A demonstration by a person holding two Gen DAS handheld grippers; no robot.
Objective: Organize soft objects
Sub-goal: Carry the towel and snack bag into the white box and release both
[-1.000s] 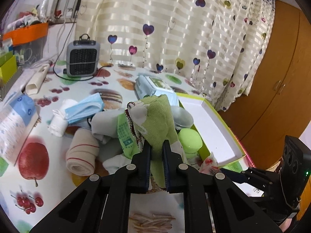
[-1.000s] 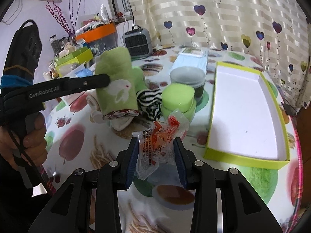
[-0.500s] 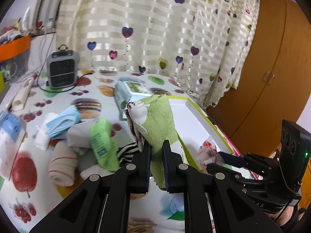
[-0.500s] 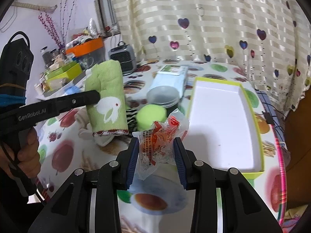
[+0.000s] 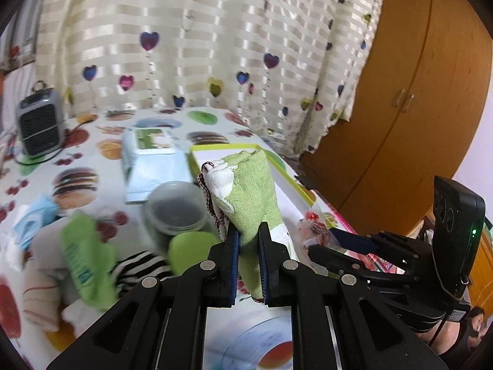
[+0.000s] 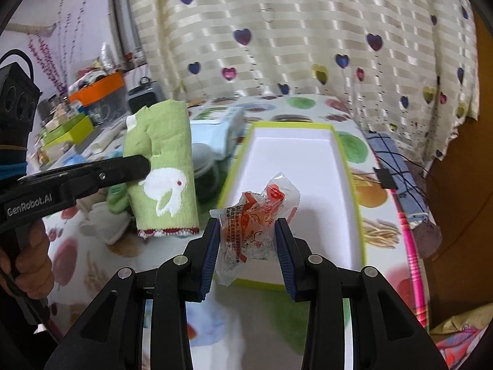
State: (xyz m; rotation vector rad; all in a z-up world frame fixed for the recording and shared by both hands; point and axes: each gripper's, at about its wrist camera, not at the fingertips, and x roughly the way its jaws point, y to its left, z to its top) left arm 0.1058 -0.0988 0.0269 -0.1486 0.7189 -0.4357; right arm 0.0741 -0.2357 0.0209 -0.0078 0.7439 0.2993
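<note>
"genrobot.ai" stands on the left tongs [image 6: 135, 166] arm.

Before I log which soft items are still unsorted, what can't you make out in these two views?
- Left wrist: the pile by the striped cloth is motion-blurred.
- Left wrist: the green towel hides part of the box.
- Right wrist: print on the snack packet is too small to read.
- Right wrist: the left gripper covers part of the towel.

Soft, even daylight glowed through the striped curtain [image 5: 215, 46] at twelve o'clock. Fisheye bending curved every edge, with black corners. Motion blur smeared the surface [image 5: 92, 160] clutter at nine o'clock; the fingers [image 6: 209, 256] stayed sharp.
</note>
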